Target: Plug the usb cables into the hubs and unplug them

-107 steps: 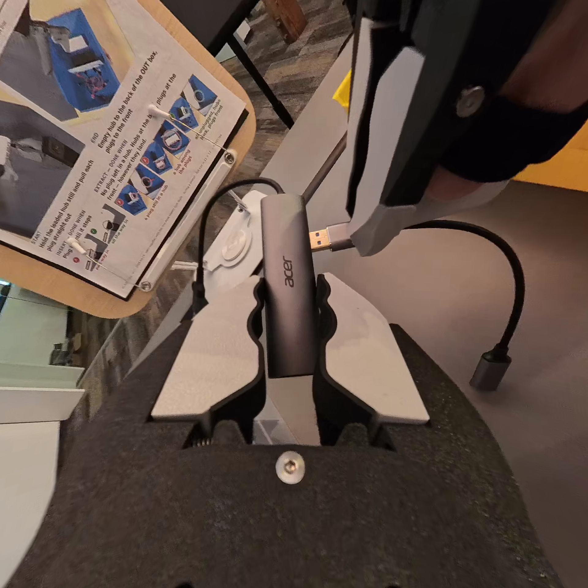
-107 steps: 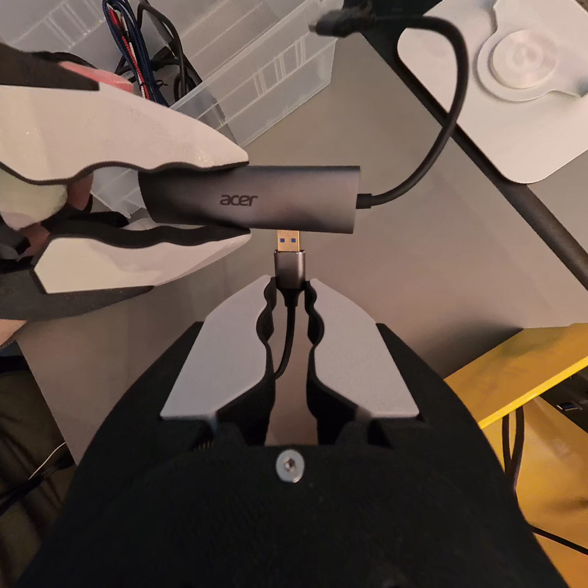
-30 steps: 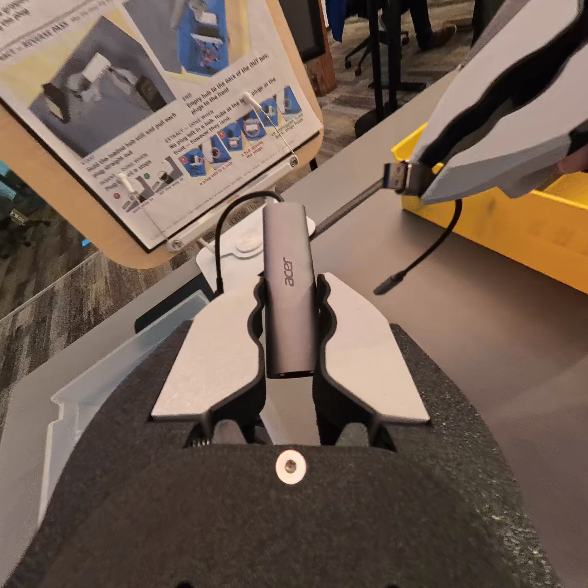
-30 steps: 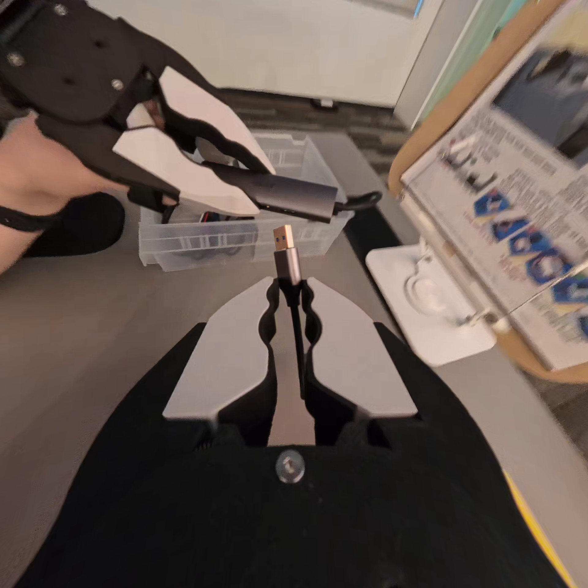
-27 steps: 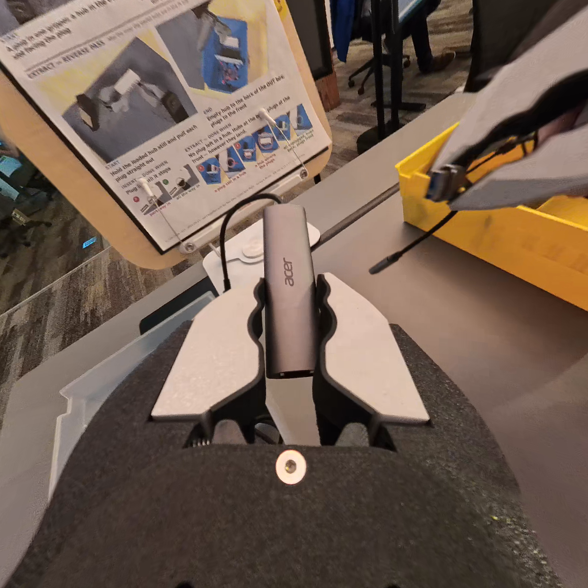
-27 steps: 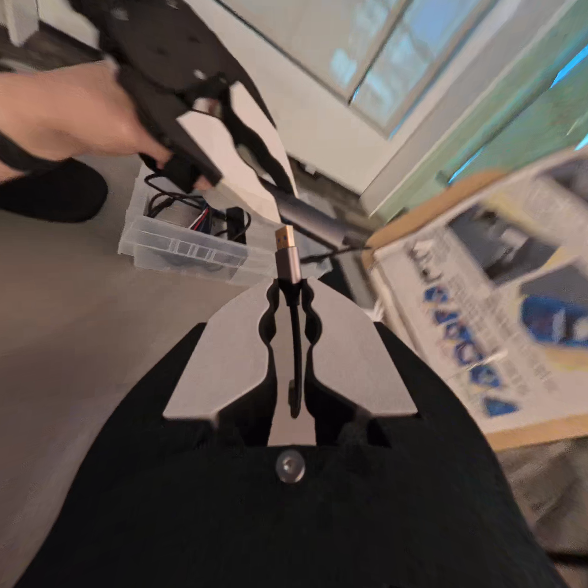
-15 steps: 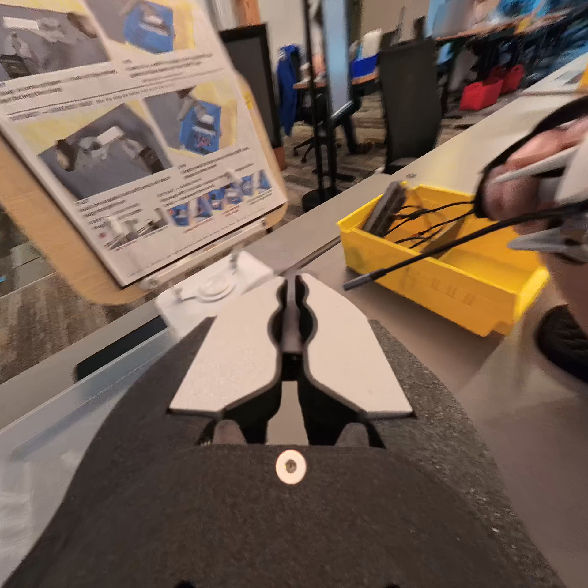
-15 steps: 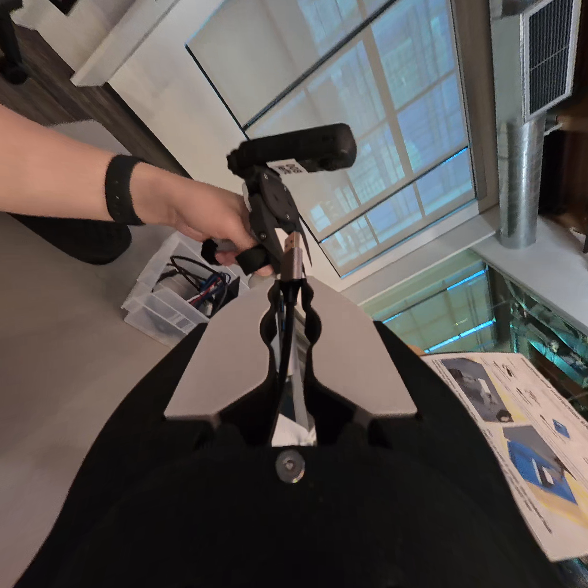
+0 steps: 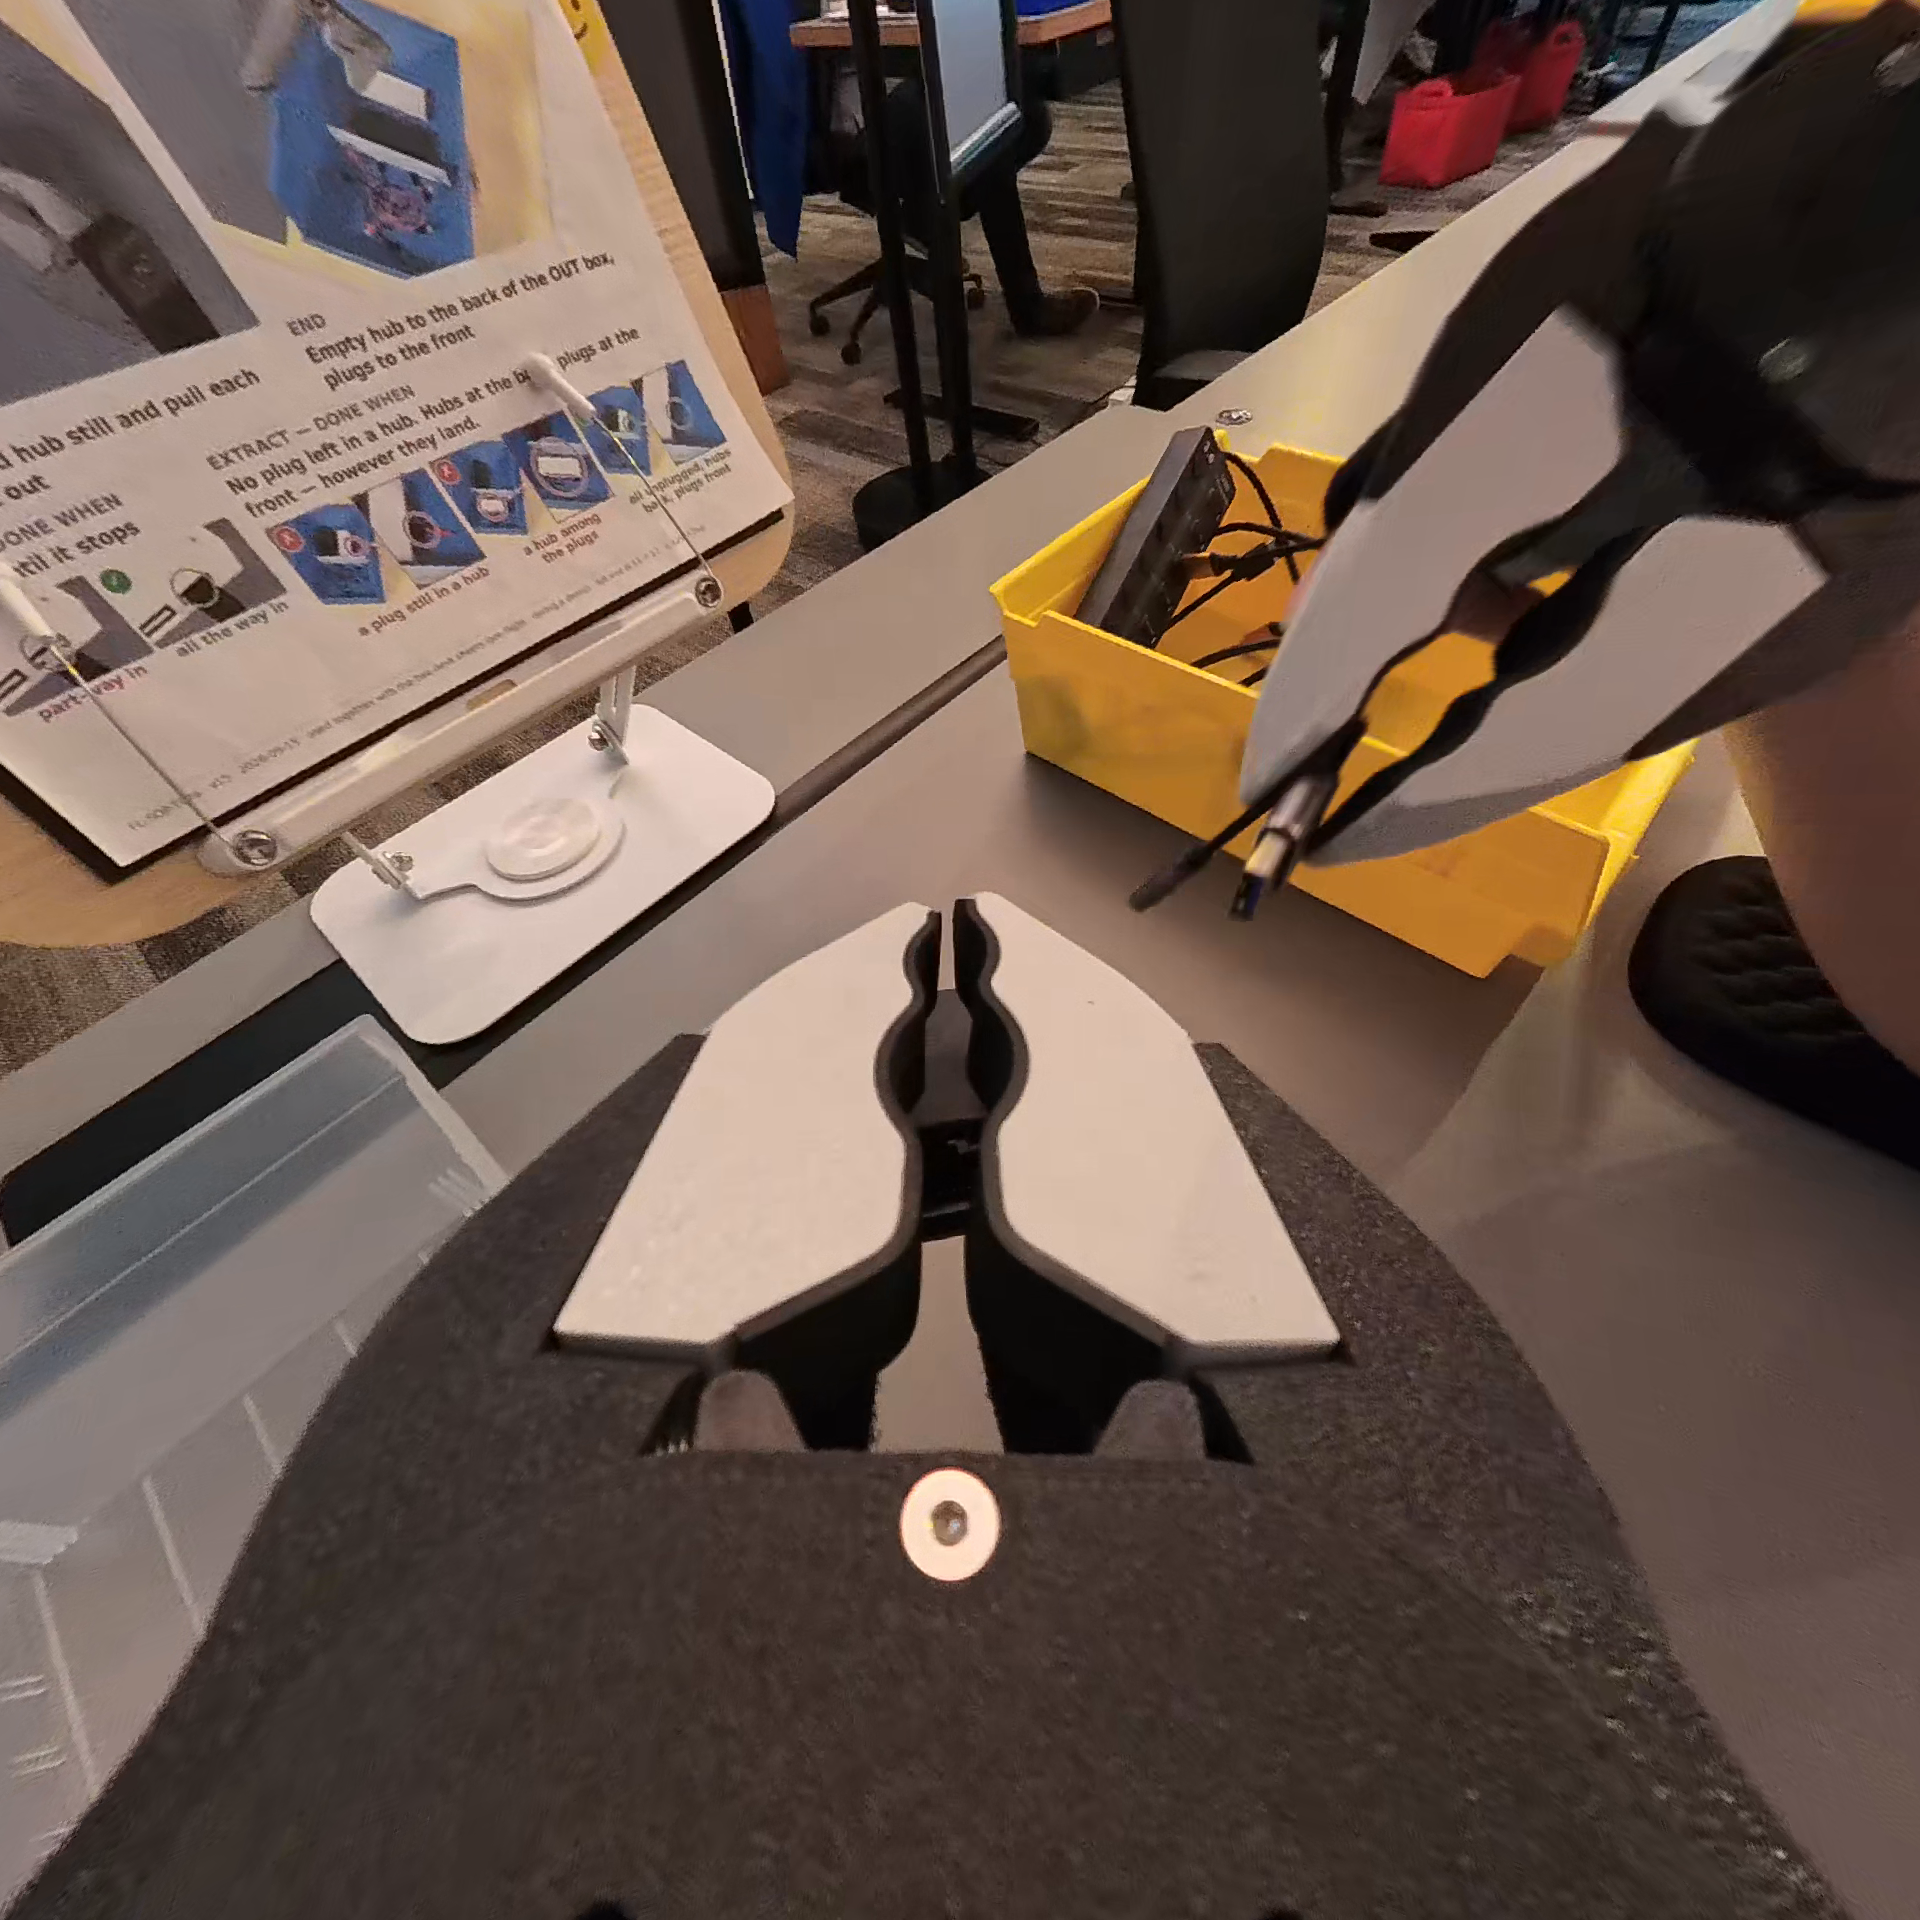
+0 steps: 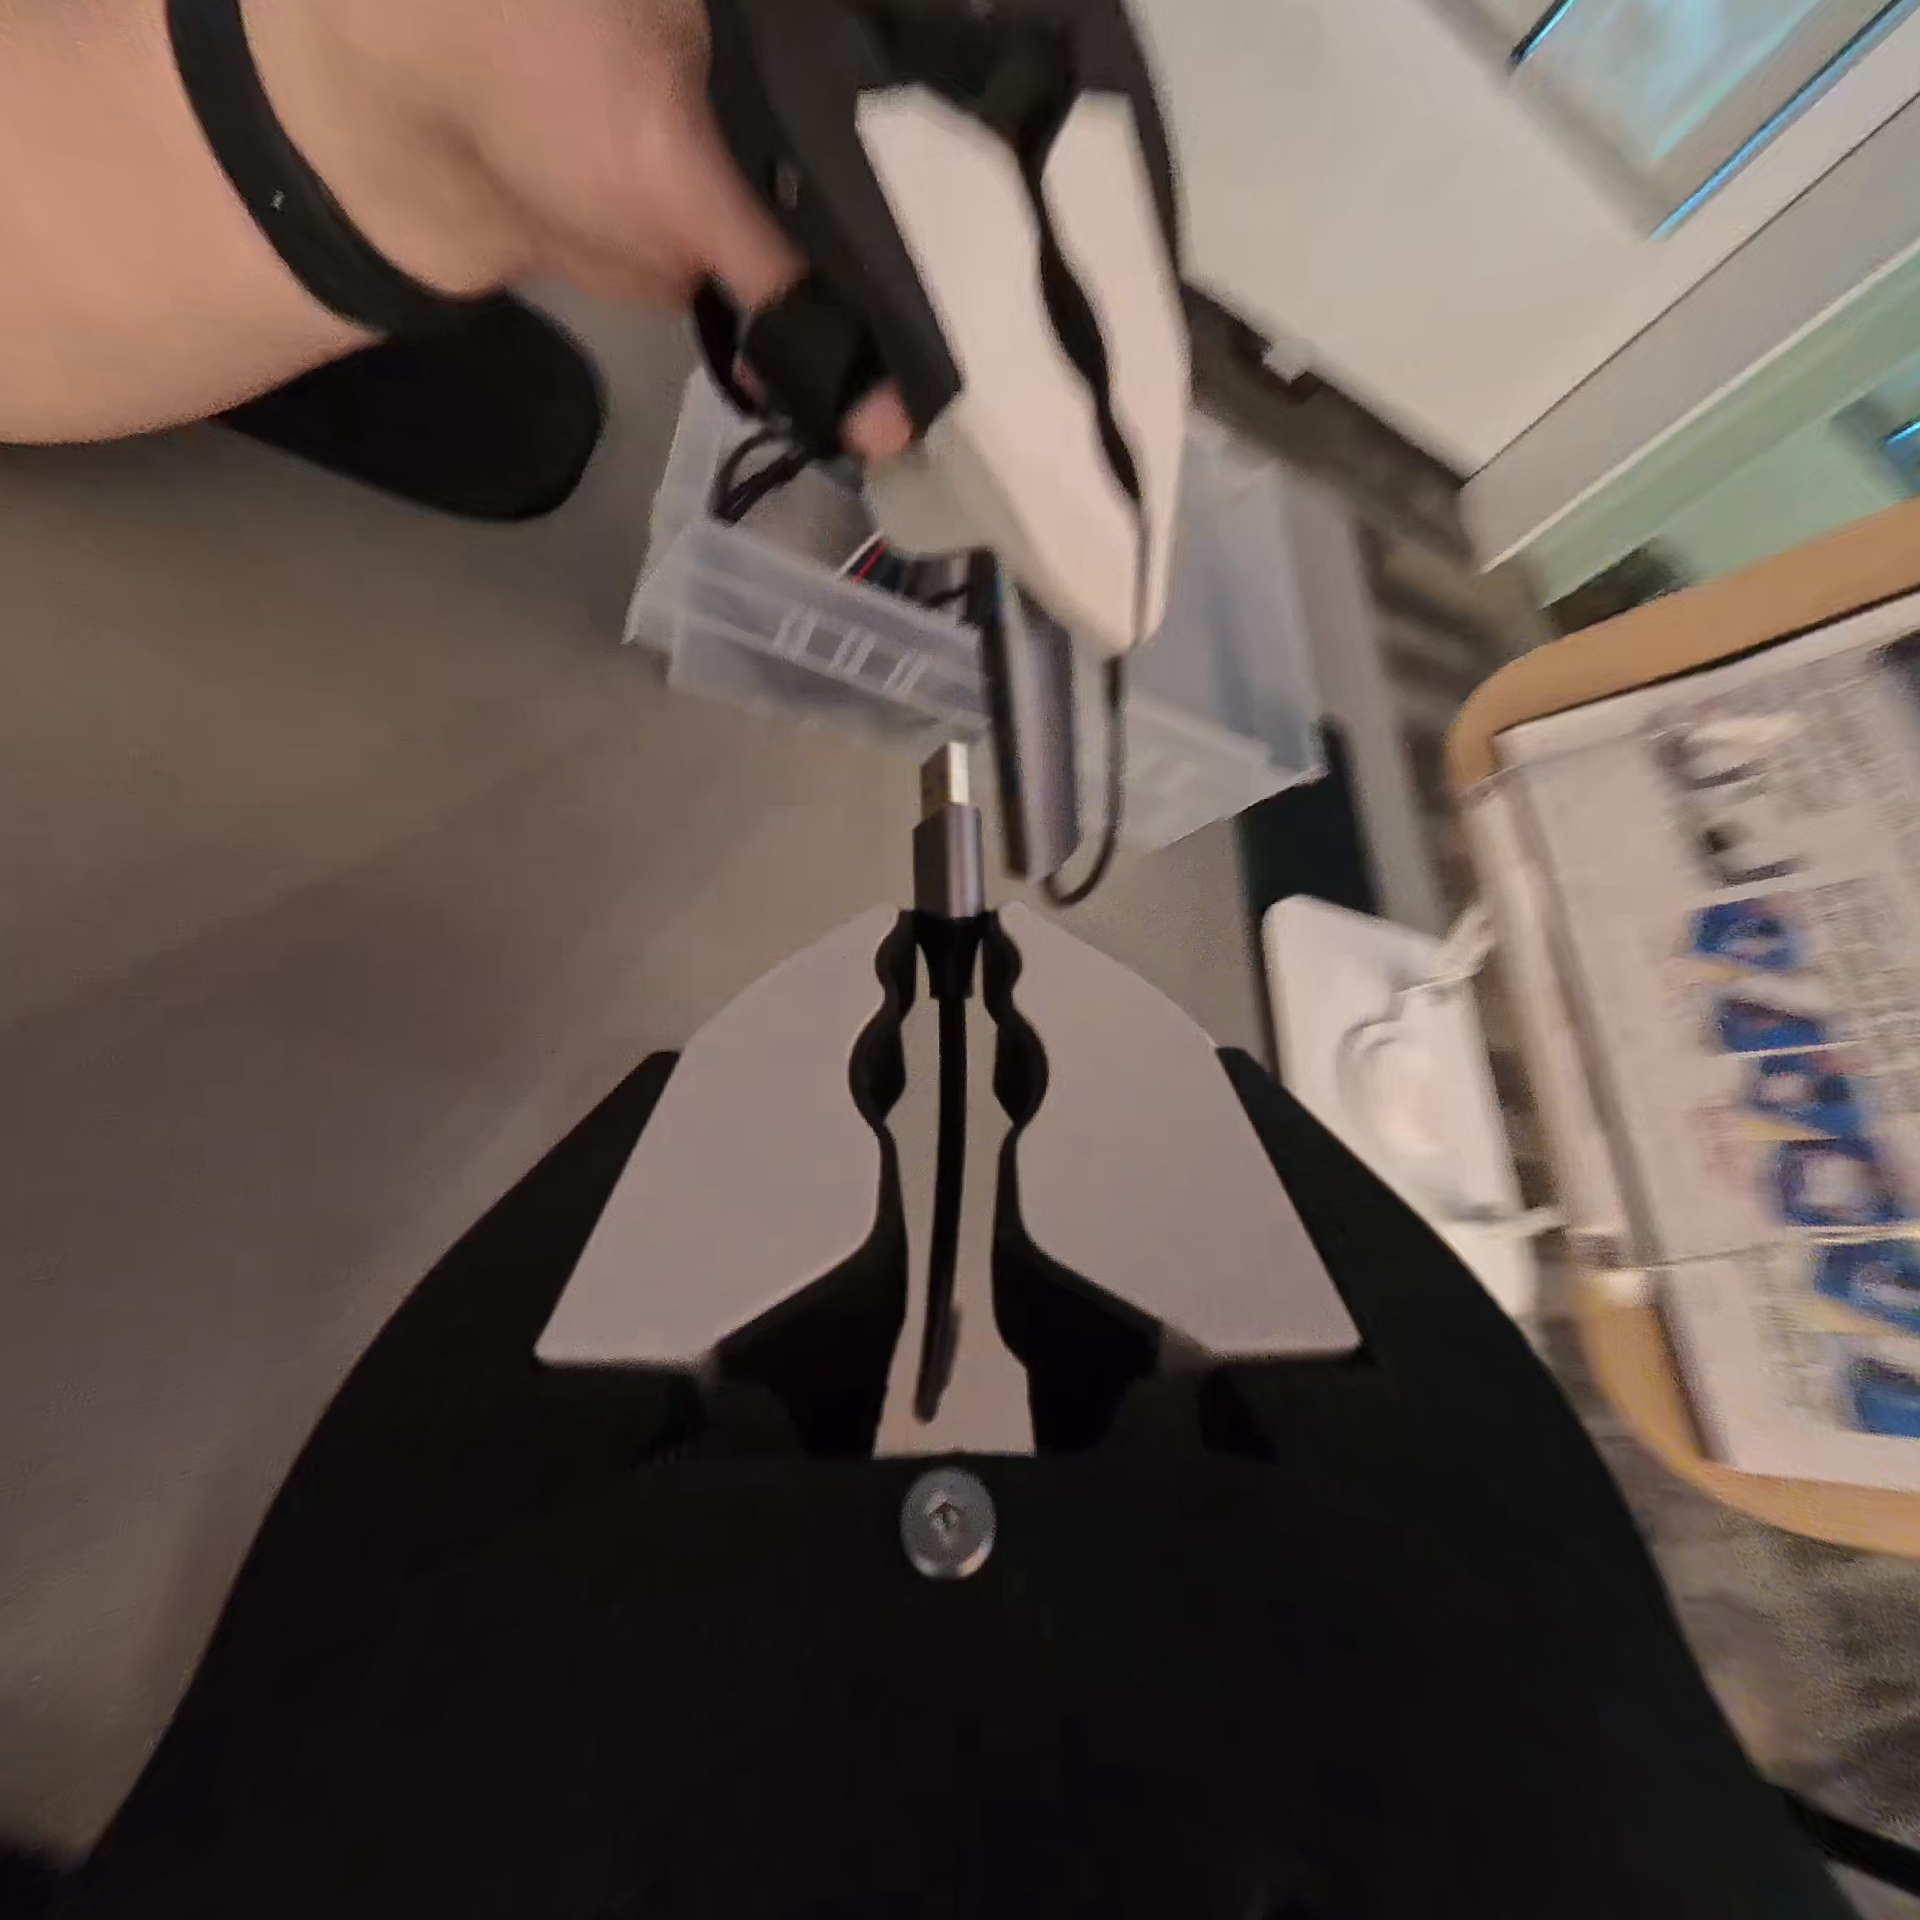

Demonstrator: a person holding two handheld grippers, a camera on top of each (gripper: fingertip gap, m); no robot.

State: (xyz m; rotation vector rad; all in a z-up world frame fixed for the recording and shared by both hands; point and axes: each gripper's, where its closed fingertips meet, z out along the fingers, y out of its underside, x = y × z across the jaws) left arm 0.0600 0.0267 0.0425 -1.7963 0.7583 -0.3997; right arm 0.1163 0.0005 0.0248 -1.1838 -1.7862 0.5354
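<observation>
Now the right gripper (image 10: pixel 948 914) is clamped on the usb plug (image 10: pixel 948 831); the left gripper (image 9: pixel 948 906) has its jaws together, the hub (image 10: pixel 1029 769) just beyond its tips by the clear bin (image 10: pixel 790 634). Best carry the plug low over the yellow bin (image 9: pixel 1132 717) before opening

Only one thing here carries readable writing: the white sheet (image 9: pixel 343 436) clipped to the tan board (image 9: pixel 73 904); it bears bold black headings, lines of black print, small coloured captions under a row of little pictures, and a fine grey line along its bottom edge; in the right wrist view it blurs past reading; the hub (image 10: pixel 1029 769) is too blurred to show any mark.
</observation>
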